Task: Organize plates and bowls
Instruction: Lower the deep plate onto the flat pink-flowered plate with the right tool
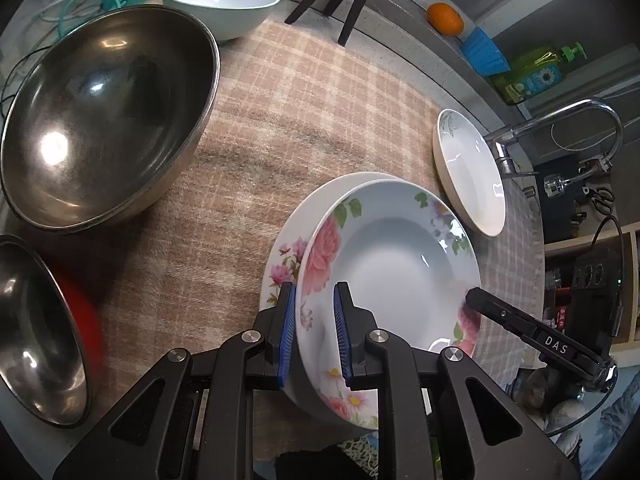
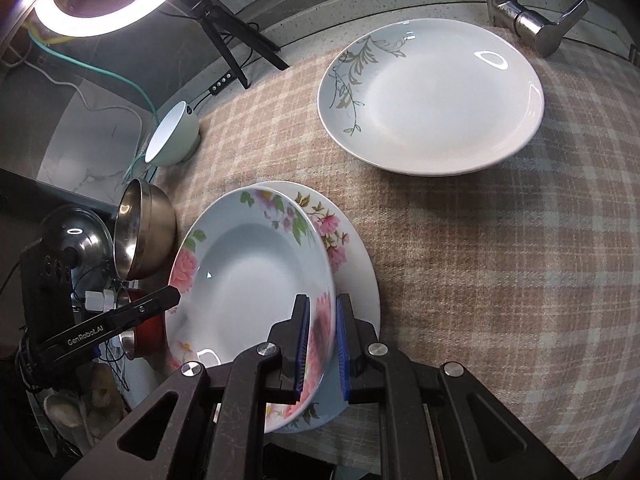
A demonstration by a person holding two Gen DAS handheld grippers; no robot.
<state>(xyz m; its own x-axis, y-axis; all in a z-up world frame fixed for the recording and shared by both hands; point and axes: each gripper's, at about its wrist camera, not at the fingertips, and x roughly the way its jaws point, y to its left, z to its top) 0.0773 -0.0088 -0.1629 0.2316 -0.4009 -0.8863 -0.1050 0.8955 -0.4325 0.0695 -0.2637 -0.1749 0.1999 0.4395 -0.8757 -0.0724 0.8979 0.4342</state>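
Glossy glazed floral plate; shiny steel bowl; matt woven plaid cloth; chrome tap.

A: Where is the light coming from?

B: Mostly the ring light, blown out to white in the right wrist view. It leaves small bright glints on the white plate and a hot spot inside the large steel bowl.

A: Shadows?

B: Soft and dark on the checked cloth beside that bowl.

A: Sharpness?

B: Fair in the centre. The fisheye bends the edges, the corners go black, and the clutter at the left wrist view's right rim is perhaps slightly blurred.
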